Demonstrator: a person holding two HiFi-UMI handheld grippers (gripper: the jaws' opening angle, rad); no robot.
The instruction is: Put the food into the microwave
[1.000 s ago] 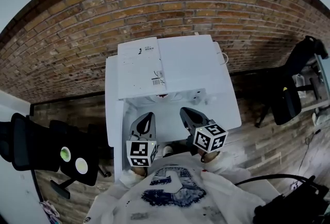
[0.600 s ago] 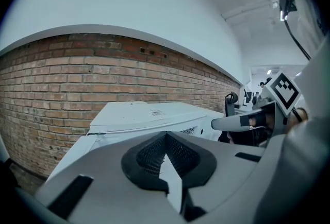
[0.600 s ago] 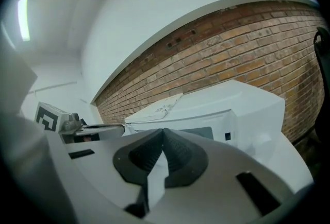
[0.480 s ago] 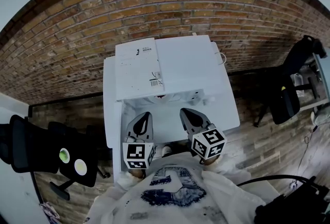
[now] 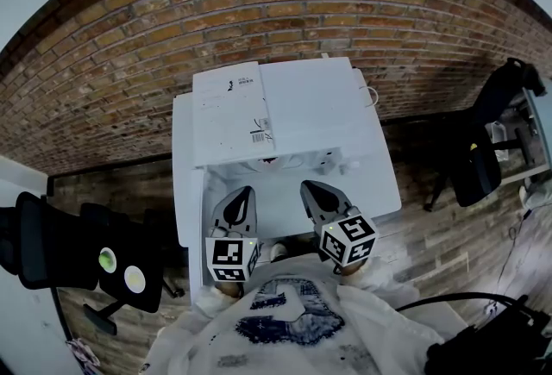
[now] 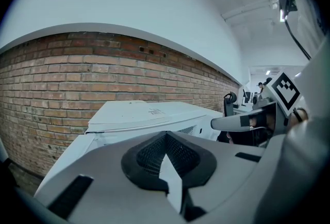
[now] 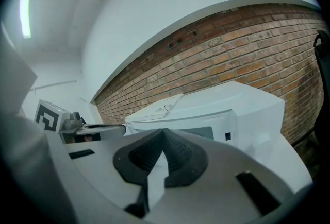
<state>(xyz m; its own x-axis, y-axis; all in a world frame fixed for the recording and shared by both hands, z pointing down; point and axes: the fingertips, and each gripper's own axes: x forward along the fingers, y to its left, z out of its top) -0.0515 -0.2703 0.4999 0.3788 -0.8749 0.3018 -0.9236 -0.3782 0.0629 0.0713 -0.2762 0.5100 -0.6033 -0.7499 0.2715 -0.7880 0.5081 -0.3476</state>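
**Q:** What are the fingers doing?

**A:** On the left gripper (image 6: 166,134) the black ribbed fingers are closed tip to tip, with nothing between them. The right gripper (image 7: 164,130) is the same: fingers together and empty.

**Q:** And where are the two grippers?

**A:** They are side by side over the near edge of the white tabletop (image 5: 379,192), close to the person's white sweatshirt (image 5: 285,321). Both point toward the far side. Each carries its marker cube, the left cube (image 5: 233,257) and the right cube (image 5: 348,240), at the near end. Neither gripper touches anything on the tabletop.

**Q:** Where is the microwave?

**A:** The white microwave (image 5: 310,106) stands on the far part of the tabletop, with its back toward the brick wall (image 5: 276,11). It is well apart from both grippers. A white booklet (image 5: 228,110) with a barcode lies flat on the left of its top. The right gripper view shows a dark window on the microwave's front.

**Q:** And the food?

**A:** A small reddish item (image 5: 270,162) shows at the microwave's near edge, between the two grippers and beyond them — too small to tell what it is, or whether it sits inside or just in front.

**Q:** What surrounds the tabletop?

**A:** A wood-plank floor (image 5: 431,253), with a black office chair (image 5: 479,166) to the right.
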